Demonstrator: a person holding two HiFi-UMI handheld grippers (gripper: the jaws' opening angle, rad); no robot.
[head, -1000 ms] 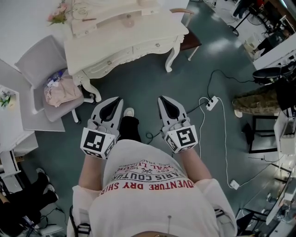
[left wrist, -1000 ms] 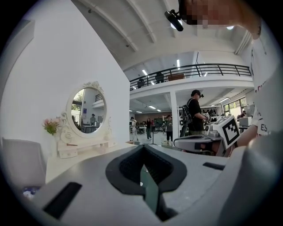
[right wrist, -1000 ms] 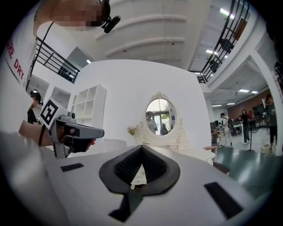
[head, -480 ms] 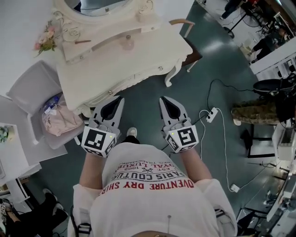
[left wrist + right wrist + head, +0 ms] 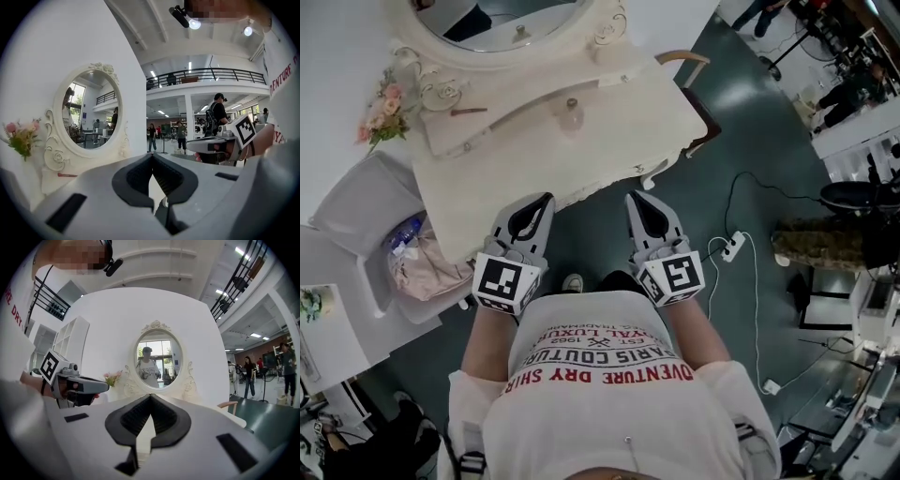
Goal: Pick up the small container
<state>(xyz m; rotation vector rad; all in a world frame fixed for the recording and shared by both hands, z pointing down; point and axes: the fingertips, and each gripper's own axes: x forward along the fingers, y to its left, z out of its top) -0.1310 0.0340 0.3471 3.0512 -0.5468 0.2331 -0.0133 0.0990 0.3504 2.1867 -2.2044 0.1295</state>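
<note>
Cream dressing table [image 5: 609, 131]: nearer than a second before; person had stepped up.
Small container [image 5: 572, 114]: on that table, 12 o'clock of both grippers, well apart.
Left gripper [image 5: 542, 204]: jaws closed, empty.
Right gripper [image 5: 636, 202]: jaws closed, empty.
Task reading: approach only; jaws must open first.

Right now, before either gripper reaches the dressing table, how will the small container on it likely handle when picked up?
The small container looks tiny beside the dressing table, so probably light. Its body seems pale and translucent, possibly glass: likely smooth, perhaps slippery and fragile. It stands upright with a narrow dark top, so a sideways nudge may tip it.
</note>
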